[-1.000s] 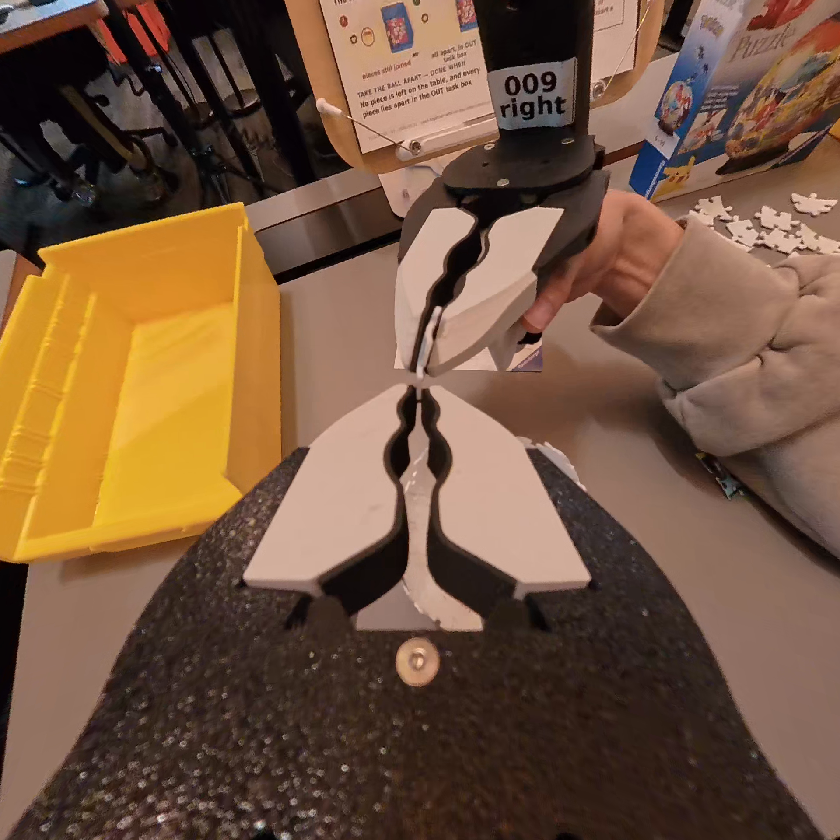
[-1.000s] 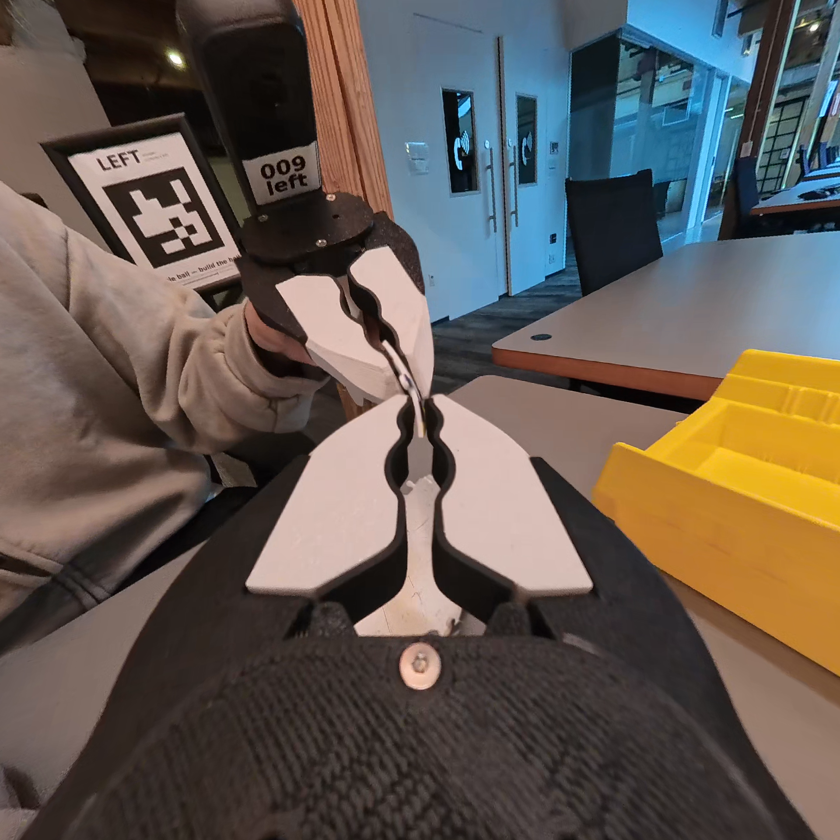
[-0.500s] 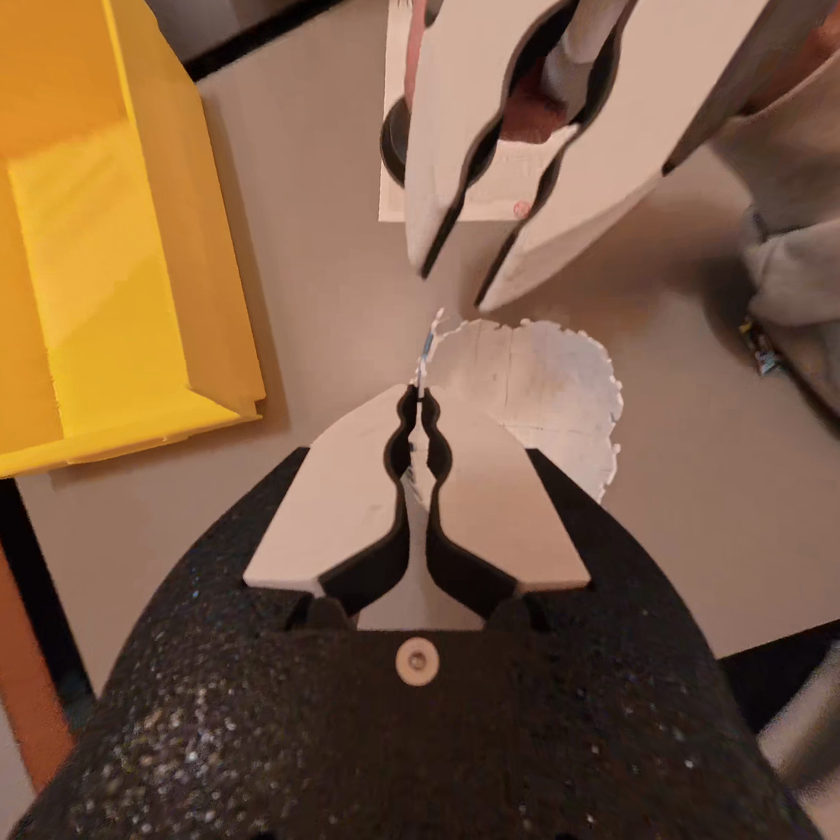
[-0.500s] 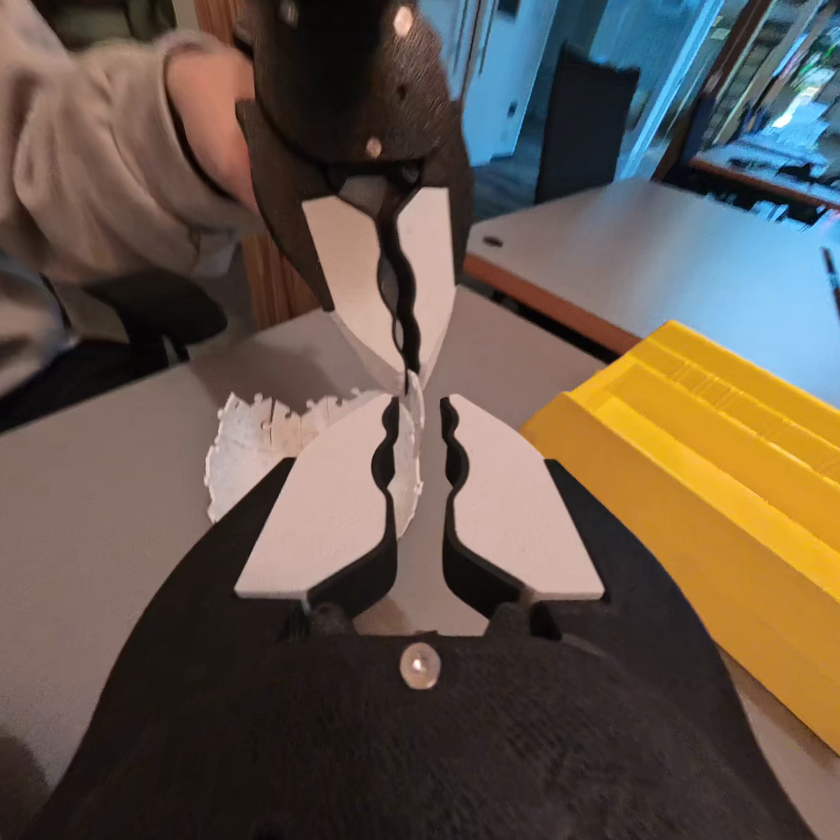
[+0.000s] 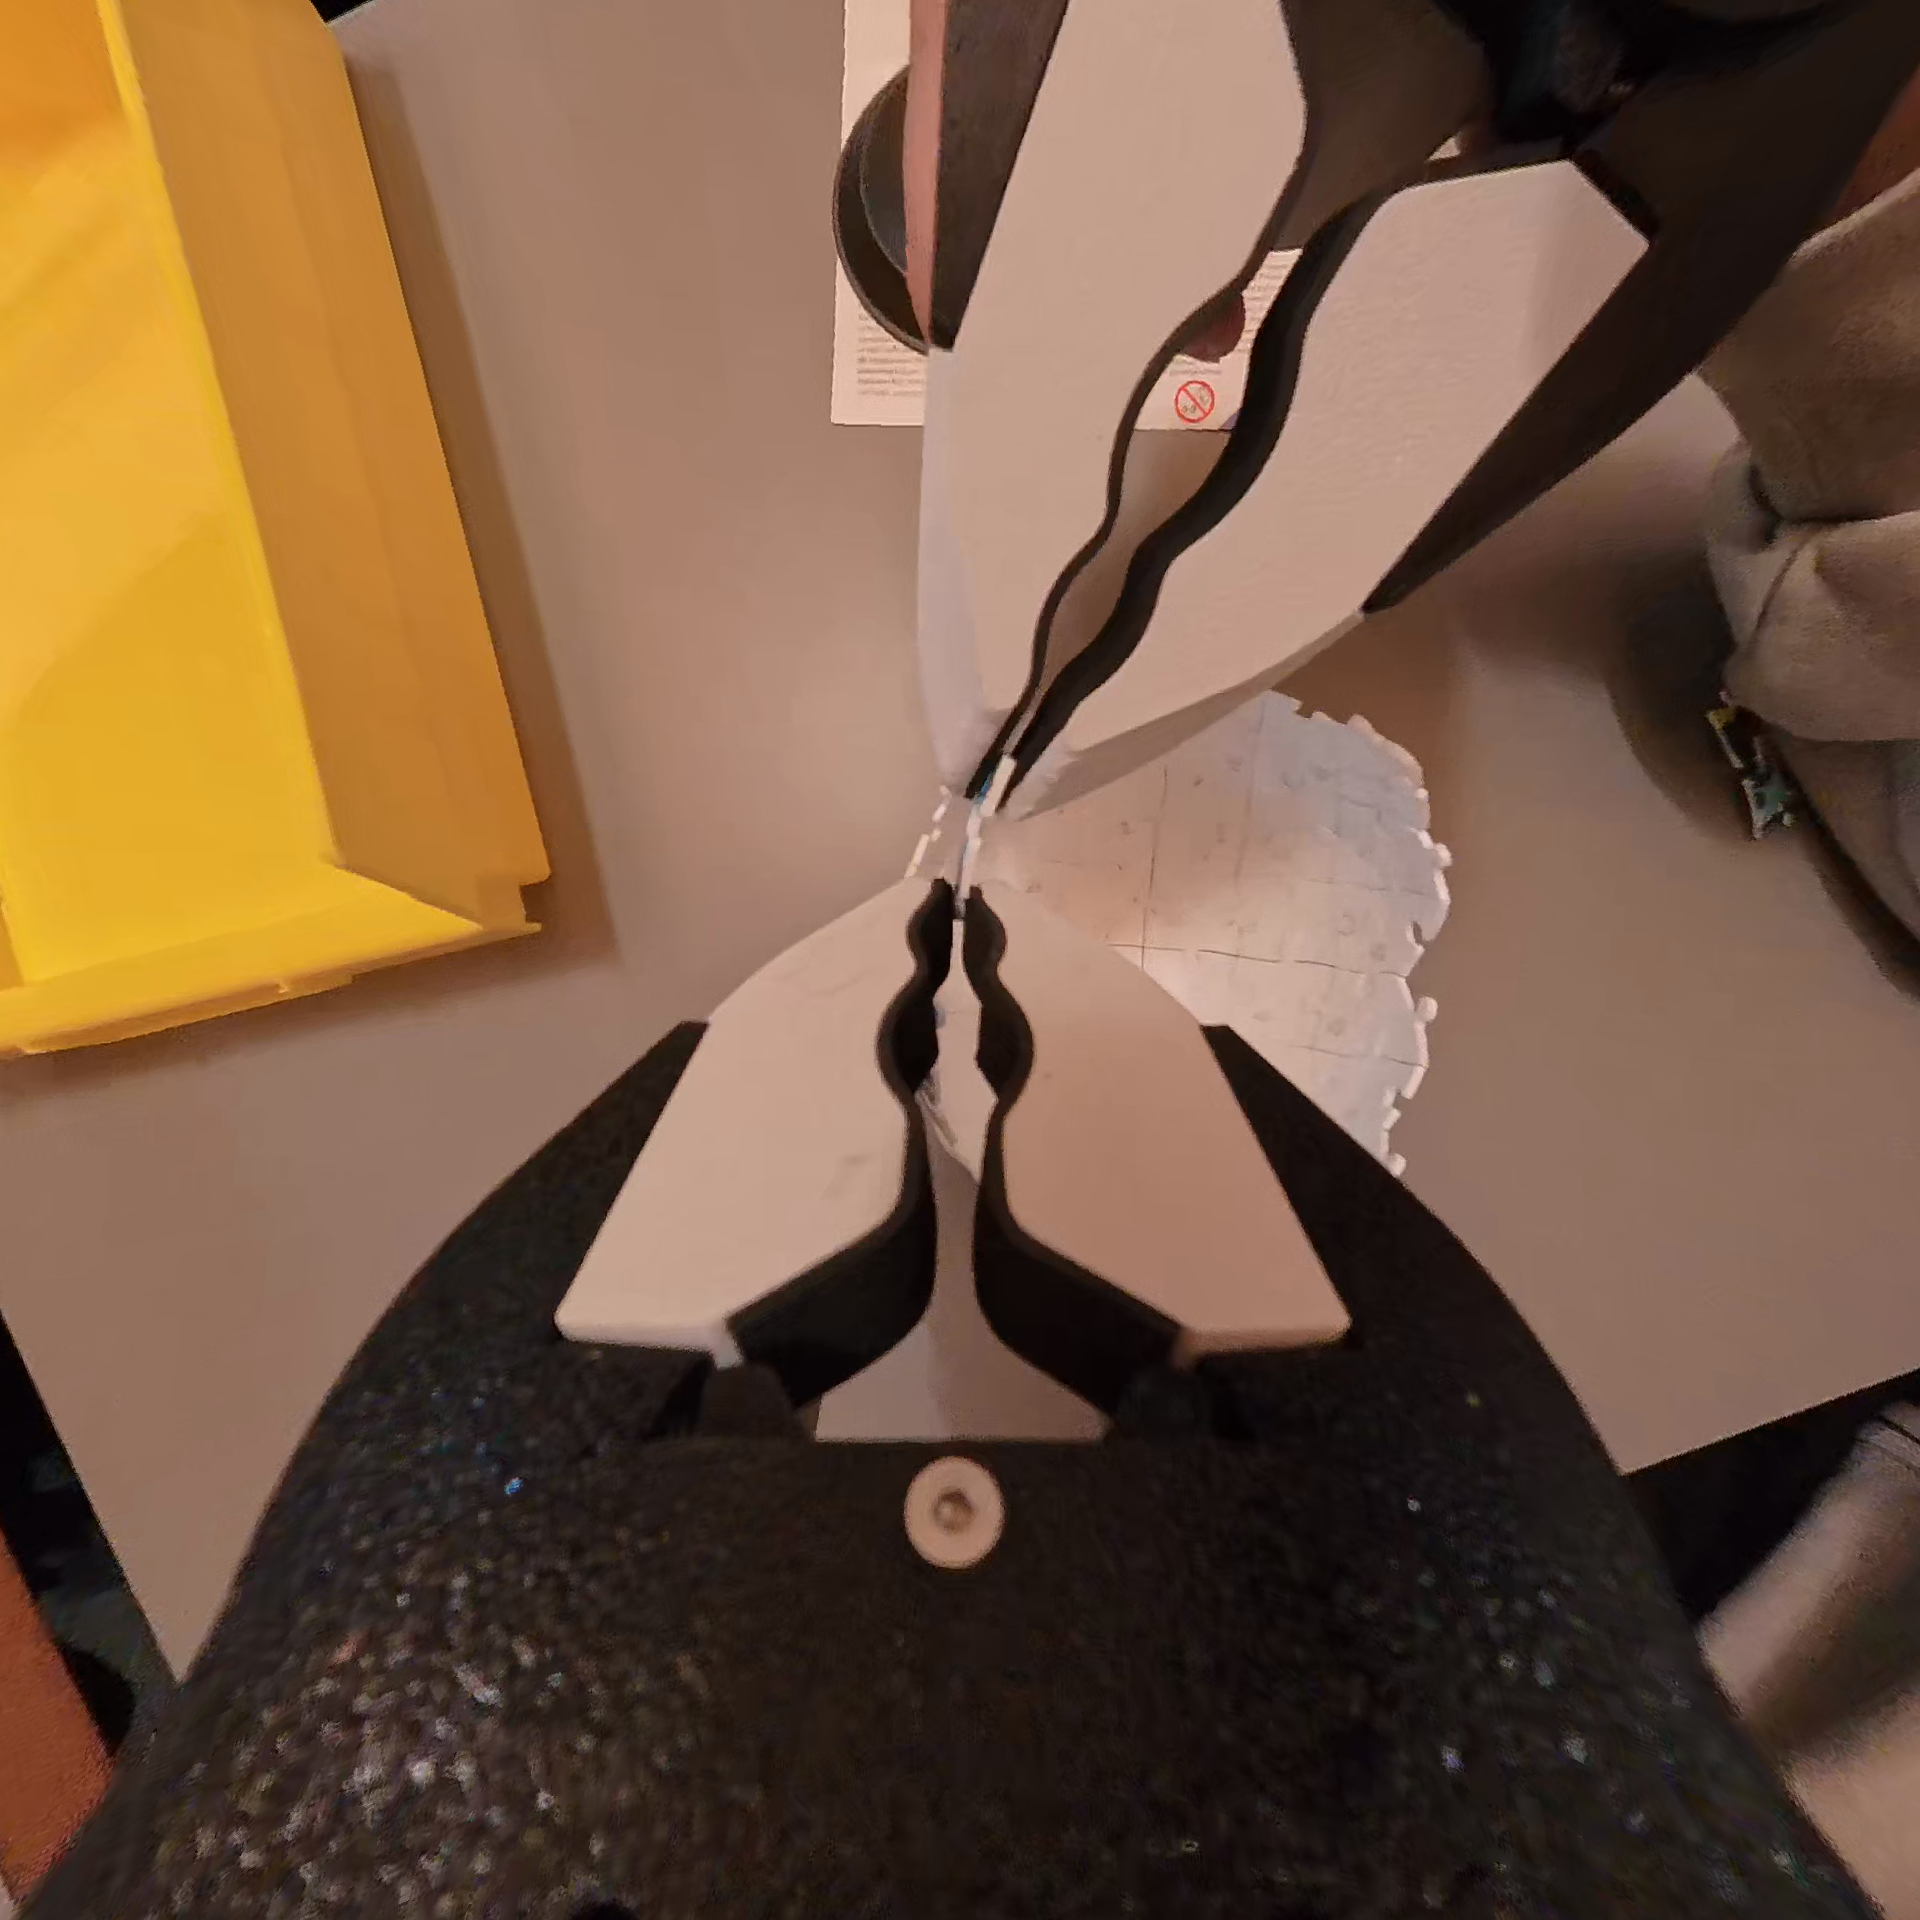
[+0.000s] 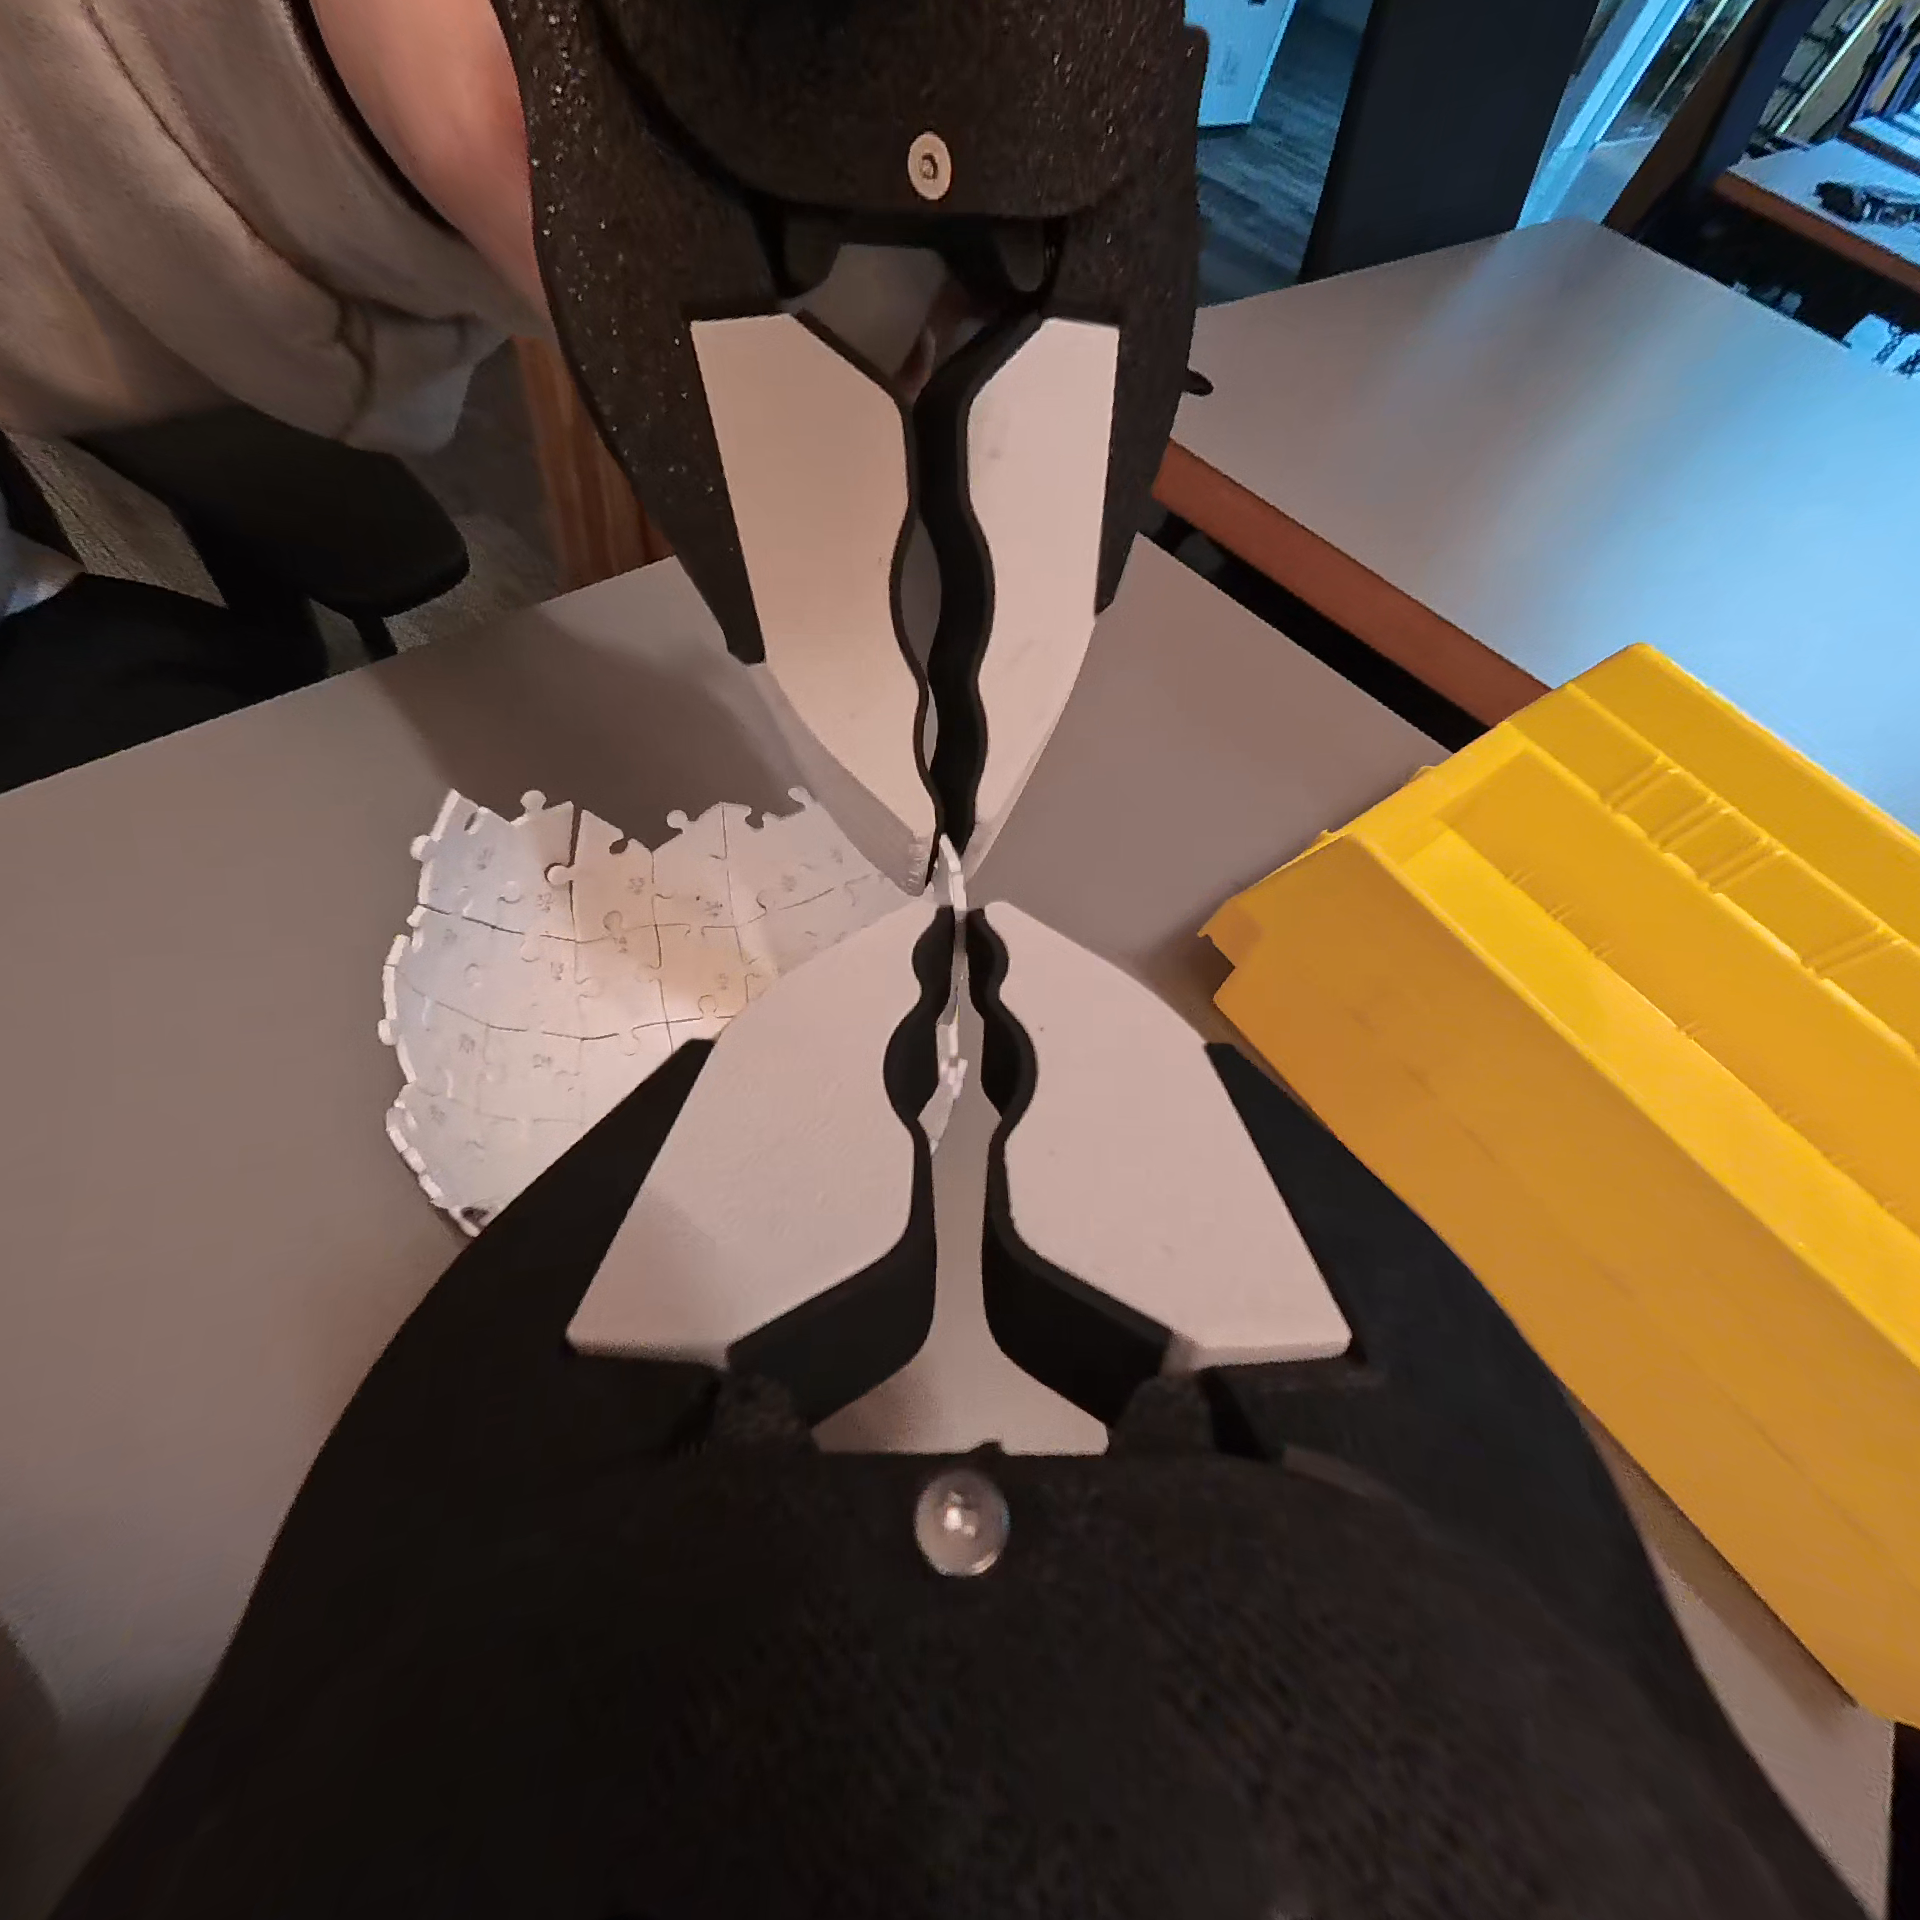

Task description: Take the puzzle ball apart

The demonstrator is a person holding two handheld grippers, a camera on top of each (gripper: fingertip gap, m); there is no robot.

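The puzzle ball is down to a curved white shell of joined pieces (image 5: 1278,883), lying inner side up on the grey table; it also shows in the right wrist view (image 6: 561,987). My left gripper (image 5: 956,904) is shut on the shell's rim. My right gripper (image 5: 987,795) comes in from above and is shut on the same rim, tip to tip with the left. In the right wrist view my right gripper (image 6: 961,914) pinches the rim from below and the left gripper (image 6: 940,868) from above. The rim between the fingertips is mostly hidden.
A yellow bin (image 5: 260,623) stands on the table beside the shell and also shows in the right wrist view (image 6: 1610,1039). A white paper sheet (image 5: 873,353) lies behind. A grey sleeve (image 5: 1829,623) and a small coloured piece (image 5: 1756,800) are at the right. The table edge (image 5: 1558,1382) is close. Left and right tips are no more than a few centimetres apart. Left tips and right tips are each some 25 cm from the small coloured piece (image 5: 1756,800).
Both grippers have dropped from mid-air to low over the table. The right gripper opened half a second ago and has now shut again on the shell's rim next to the left.
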